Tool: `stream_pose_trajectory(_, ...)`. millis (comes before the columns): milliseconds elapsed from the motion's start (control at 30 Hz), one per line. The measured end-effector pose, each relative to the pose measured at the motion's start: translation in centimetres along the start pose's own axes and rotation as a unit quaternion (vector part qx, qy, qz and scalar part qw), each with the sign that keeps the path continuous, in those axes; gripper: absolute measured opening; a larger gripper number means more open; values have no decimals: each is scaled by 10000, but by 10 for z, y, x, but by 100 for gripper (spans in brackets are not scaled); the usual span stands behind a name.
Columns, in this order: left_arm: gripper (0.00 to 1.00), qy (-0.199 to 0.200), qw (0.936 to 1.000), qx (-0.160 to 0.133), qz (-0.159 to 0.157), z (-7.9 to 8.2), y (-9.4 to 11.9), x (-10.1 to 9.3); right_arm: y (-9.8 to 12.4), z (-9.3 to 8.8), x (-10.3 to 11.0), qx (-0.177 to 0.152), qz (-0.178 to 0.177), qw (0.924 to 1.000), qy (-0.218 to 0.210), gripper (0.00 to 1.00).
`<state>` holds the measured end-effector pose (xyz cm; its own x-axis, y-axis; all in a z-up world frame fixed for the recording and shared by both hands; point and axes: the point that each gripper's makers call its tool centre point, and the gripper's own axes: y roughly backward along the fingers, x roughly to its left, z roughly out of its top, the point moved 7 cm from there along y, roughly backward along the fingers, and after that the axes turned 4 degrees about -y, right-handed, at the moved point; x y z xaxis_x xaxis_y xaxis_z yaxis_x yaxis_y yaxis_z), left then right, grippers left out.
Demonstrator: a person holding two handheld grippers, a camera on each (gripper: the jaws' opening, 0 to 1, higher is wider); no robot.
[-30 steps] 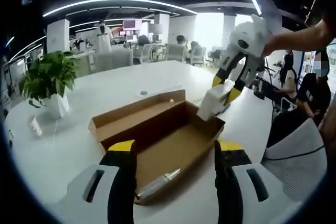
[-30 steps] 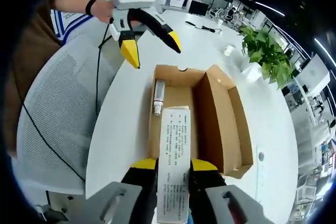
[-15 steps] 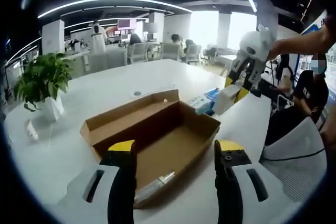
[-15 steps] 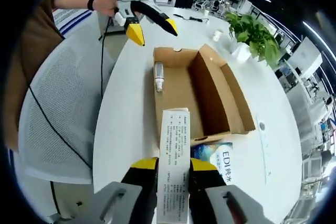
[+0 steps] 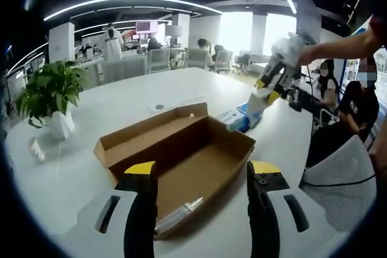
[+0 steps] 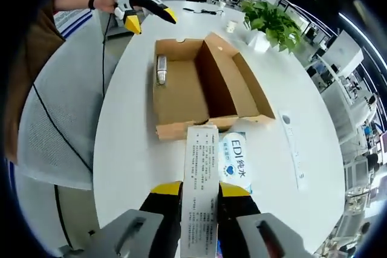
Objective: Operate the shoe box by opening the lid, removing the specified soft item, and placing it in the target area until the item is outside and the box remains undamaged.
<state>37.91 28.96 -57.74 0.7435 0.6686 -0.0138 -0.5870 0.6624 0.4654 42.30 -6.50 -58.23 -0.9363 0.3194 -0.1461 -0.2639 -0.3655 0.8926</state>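
At the bottom centre of the right gripper view, my right claw is clamped on the white packet (printed text on its face), held above the white surface beside a blue-and-white pack. The open shoe box sits above it in the frame, a silver tube inside at its far end. In the left gripper view, my left claw stands apart near the box's lower edge.
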Motion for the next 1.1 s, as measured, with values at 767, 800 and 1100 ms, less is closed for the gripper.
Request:
stream_pose_trajectory(767, 60, 118, 9993, 231, 252, -7, 6, 18, -14, -48, -106, 350, -184, 9988, -293, 17)
stream_pose_trajectory(800, 60, 120, 9993, 237, 268, -6, 6, 18, -18, -53, -114, 377, -164, 9987, -291, 17)
stream_pose_trajectory(1100, 60, 79, 9989, 284, 355, -2, 7, 23, -37, -72, -137, 549, -82, 9982, -245, 17)
